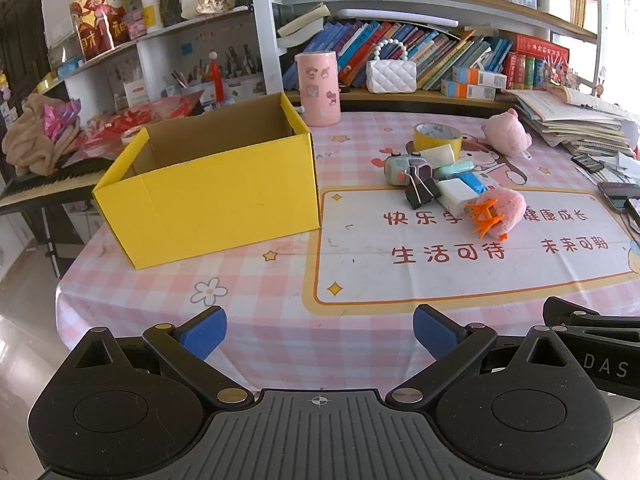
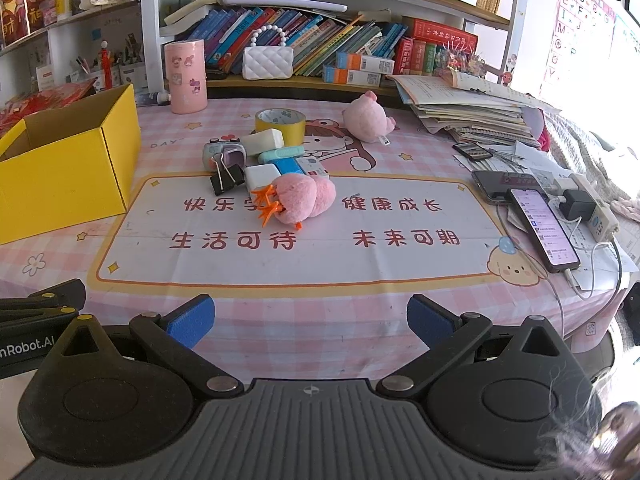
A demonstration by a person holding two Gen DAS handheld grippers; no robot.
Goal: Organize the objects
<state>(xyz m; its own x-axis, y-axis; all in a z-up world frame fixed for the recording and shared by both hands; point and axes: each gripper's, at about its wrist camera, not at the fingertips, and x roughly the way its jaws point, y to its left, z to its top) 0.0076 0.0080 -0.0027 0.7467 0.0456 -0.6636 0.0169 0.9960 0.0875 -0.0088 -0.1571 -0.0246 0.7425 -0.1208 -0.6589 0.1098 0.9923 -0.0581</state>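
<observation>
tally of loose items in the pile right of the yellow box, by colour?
Pink: 2, plush by the clip, plush pig
Yellow: 1, tape roll
White: 2, erasers
Black: 1, binder clip
Orange: 1, claw clip
Grey: 1, toy camera
Mint: 1, corrector
Blue: 1, block
Total: 10

Your left gripper (image 1: 320, 330) is matte black: a ribbed grey-black plate at six o'clock with a small white crosshair mark, two round black hubs at its sides, and angled black link arms pinned with silver and brass screws. Its fingers (image 1: 204, 330) carry blue textured pads. Your right gripper (image 2: 311, 322) is built the same, with blue pads on its fingers (image 2: 192, 320). White lettering shows on the neighbouring black body at three and nine o'clock.
</observation>
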